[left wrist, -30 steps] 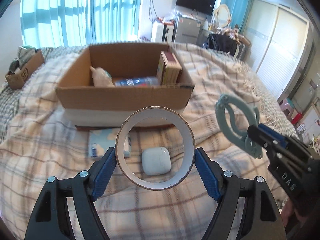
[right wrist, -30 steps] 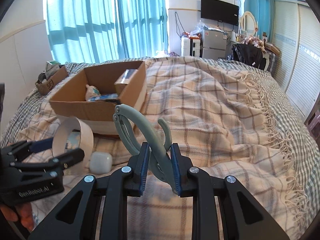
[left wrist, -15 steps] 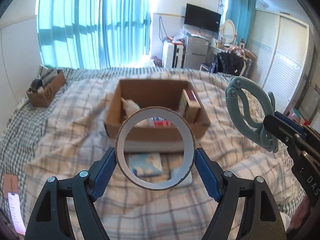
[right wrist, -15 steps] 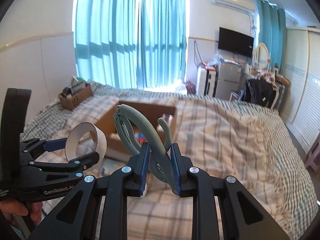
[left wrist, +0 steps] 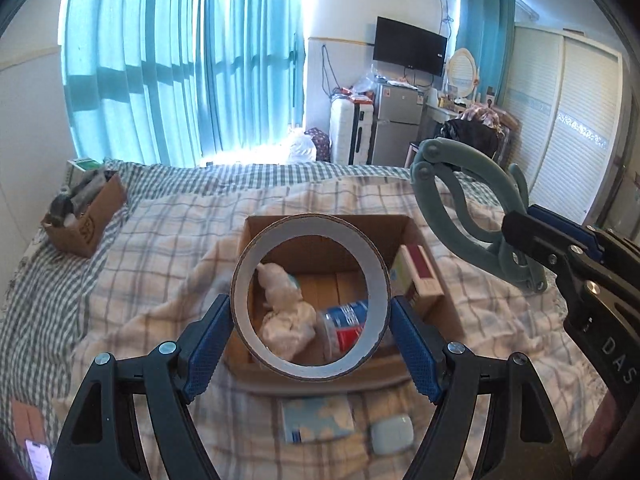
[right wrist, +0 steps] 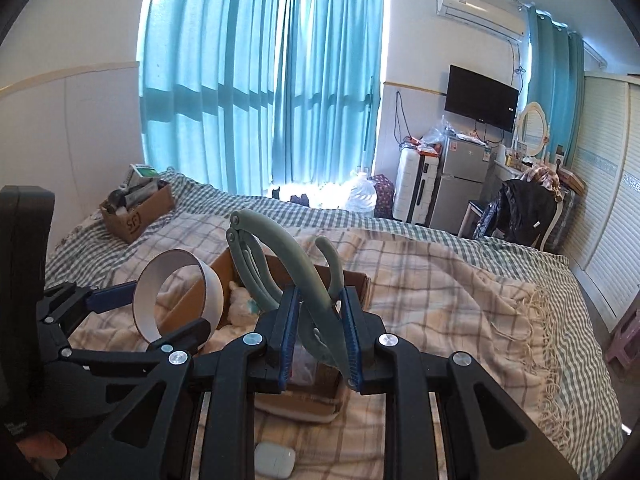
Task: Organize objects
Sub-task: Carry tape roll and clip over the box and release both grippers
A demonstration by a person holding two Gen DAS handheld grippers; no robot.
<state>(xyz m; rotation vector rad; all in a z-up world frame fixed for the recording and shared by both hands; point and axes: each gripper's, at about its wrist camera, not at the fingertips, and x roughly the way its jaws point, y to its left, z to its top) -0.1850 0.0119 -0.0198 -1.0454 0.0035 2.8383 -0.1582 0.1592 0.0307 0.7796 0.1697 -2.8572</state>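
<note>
A wide bed under a cream plaid blanket (right wrist: 440, 280), laid over a green-and-white checked cover (left wrist: 48, 280), fills the room. At the bed's far left corner sits a small brown cardboard carton (left wrist: 86, 216) crammed with oddments. Long turquoise curtains (right wrist: 260, 80) hang behind the bed's far edge. A white air conditioner (right wrist: 478, 10) is mounted high on the wall, above a black flat television (right wrist: 480, 98). Under the television stand a silver two-door fridge (right wrist: 460, 184) and a white suitcase (right wrist: 408, 184). An oval white-framed mirror (right wrist: 532, 124) stands to their right, beside white slatted wardrobe doors (left wrist: 560, 120).
</note>
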